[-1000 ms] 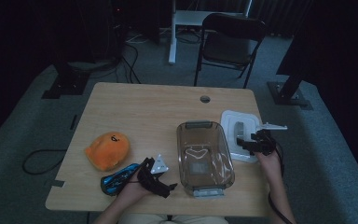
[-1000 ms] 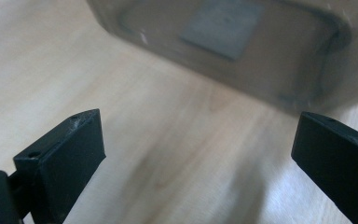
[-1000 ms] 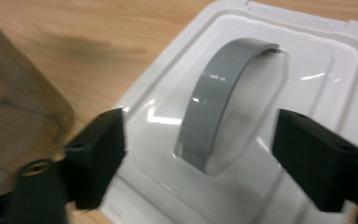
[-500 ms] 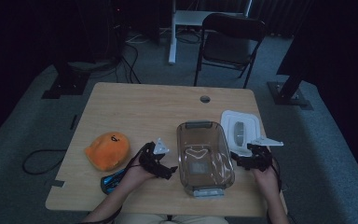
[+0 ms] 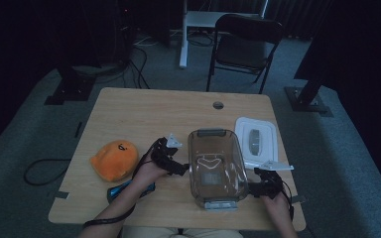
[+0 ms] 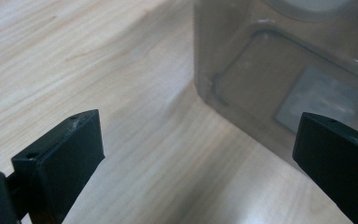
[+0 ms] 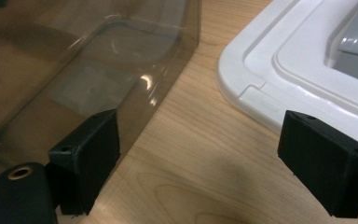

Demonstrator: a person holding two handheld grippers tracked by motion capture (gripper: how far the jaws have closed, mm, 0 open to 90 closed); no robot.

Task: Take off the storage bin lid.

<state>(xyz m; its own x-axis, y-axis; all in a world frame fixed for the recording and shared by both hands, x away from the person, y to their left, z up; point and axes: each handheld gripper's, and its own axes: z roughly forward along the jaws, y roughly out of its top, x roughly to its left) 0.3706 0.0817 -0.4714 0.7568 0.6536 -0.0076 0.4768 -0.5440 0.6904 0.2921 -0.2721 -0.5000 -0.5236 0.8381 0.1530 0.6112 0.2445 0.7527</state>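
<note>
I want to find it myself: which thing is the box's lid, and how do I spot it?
Start at the light wooden table, then the clear smoky plastic box between the two grippers. The flat white plastic lid lies beside that box, toward the table's right edge. It alone is white, with a grey handle in its middle.

Your high view is dim, the room around the table nearly black, while both gripper views are brighter, with soft glare on the clear container and blurred near jaws.
</note>
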